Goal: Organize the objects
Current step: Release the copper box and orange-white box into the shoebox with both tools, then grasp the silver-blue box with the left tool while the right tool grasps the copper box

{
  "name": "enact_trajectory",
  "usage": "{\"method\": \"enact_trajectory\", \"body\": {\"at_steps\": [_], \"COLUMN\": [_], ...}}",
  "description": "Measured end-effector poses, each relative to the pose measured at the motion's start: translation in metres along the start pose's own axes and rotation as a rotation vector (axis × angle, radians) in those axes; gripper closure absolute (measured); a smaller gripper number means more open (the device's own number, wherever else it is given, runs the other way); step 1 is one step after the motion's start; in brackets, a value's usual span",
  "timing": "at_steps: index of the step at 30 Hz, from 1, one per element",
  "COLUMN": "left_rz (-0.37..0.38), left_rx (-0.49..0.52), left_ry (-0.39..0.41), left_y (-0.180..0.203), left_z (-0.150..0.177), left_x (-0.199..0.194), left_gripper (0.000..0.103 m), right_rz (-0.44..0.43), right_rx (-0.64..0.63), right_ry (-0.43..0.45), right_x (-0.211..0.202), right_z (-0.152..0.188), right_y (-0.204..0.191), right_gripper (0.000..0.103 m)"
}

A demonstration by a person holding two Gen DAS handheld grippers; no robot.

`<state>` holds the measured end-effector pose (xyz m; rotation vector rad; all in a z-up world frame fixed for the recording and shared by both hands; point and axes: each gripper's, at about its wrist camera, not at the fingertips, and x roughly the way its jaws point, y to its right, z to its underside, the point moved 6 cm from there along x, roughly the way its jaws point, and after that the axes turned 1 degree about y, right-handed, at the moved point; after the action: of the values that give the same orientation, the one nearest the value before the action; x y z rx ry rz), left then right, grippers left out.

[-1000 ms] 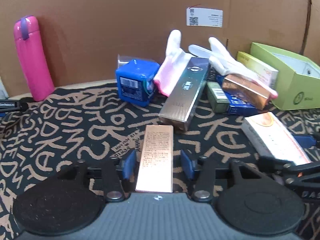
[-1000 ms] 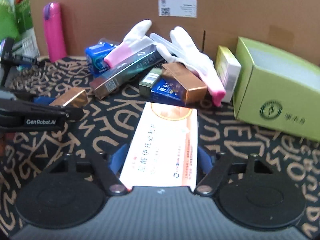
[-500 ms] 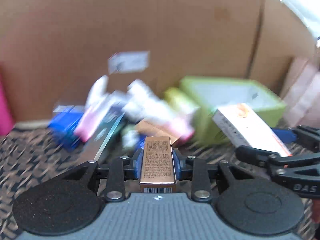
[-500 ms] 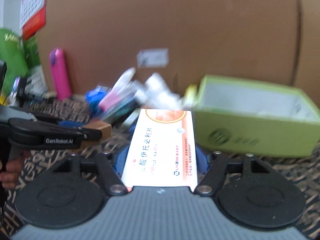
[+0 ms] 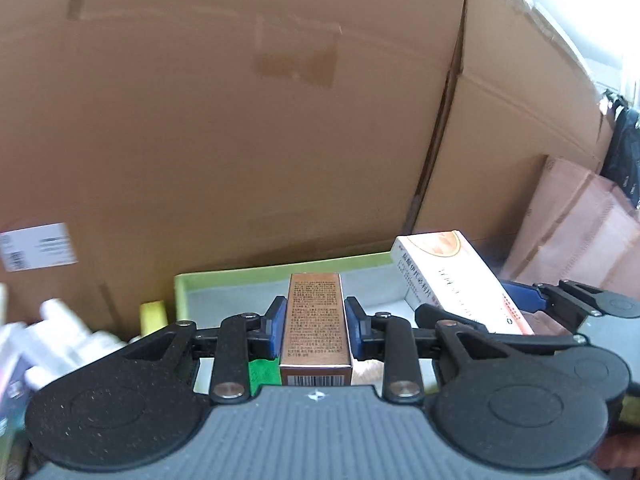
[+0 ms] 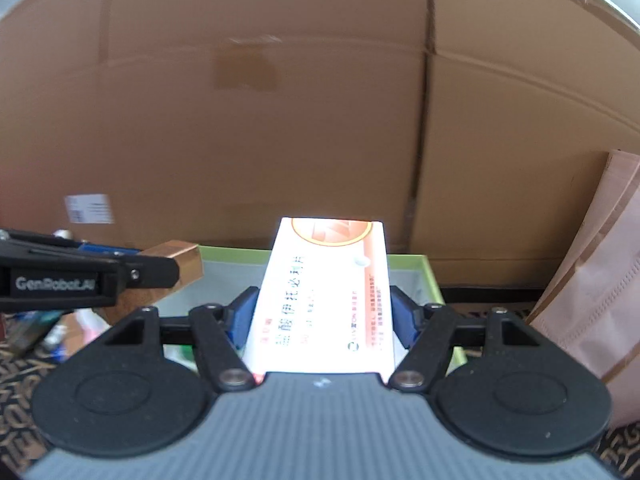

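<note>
A narrow copper box (image 5: 315,328) is clamped between the blue pads of my left gripper (image 5: 316,320), which is shut on it. A white and orange medicine box (image 6: 324,296) sits between the pads of my right gripper (image 6: 322,312), shut on it too. Both boxes hang over the open green box (image 5: 224,274), whose pale inside shows beneath them. In the left wrist view the medicine box (image 5: 448,276) and right gripper (image 5: 472,304) are just to the right. In the right wrist view the copper box (image 6: 180,260) and left gripper (image 6: 160,264) are to the left, above the green box's rim (image 6: 424,276).
A tall cardboard wall (image 5: 240,120) stands close behind the green box. Pinkish paper bags (image 6: 592,280) lean at the right. White gloves and other boxes (image 5: 60,332) lie blurred at the left, with a yellow box (image 5: 152,316) beside the green one. Patterned cloth (image 6: 24,364) covers the table.
The left jaws closed on the copper box. Both grippers then rose off the cloth with their boxes and swung right, over the green box.
</note>
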<state>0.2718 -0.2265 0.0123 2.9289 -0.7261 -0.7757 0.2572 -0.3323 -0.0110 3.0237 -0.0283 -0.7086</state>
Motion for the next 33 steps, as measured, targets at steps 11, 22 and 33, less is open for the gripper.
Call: {"method": "enact_trajectory", "body": {"at_steps": [11,22,33], "left_rz": [-0.057,-0.089,-0.177], "left_rx": [0.011,0.023,0.011], "left_ry": [-0.002,0.081,0.143], "left_y": [-0.002,-0.011,-0.053], "left_z": [0.007,0.001,0.038], "left_x": [0.053,0.017,-0.096], "left_gripper": [0.024,0.012,0.012], "right_rz": [-0.013,0.002,-0.112], "right_rx": [-0.089,-0.140,-0.076], "right_ry": [-0.106,-0.029,0.054], "right_x": [0.074,0.042,-0.042], "right_z": [0.023,0.022,0.035], "right_y": [0.014,0.001,-0.064], "right_gripper": [0.035,0.000,0.000]}}
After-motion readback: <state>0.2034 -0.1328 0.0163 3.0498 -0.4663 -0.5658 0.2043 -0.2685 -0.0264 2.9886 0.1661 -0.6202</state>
